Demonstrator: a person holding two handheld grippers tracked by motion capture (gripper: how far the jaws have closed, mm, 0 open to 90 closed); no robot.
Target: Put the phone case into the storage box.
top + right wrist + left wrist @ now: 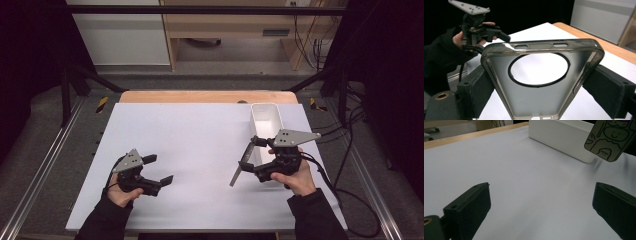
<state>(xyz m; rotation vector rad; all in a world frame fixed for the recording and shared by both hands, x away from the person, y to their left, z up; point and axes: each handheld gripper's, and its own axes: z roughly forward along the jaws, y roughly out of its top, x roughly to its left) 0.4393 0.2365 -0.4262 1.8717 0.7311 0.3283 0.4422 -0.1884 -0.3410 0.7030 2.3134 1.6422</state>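
A white bin (266, 120) stands on the white table (190, 145), near its far right edge.

The phone case (541, 82) looks like smoky, translucent, glossy plastic, the white bin (266, 120) at its twelve o'clock smooth plastic, the table sheet (190, 145) matt, and the table edge (200, 96) wood.

a smoky translucent phone case (541, 82) with round camera cutout, held tilted above the table.
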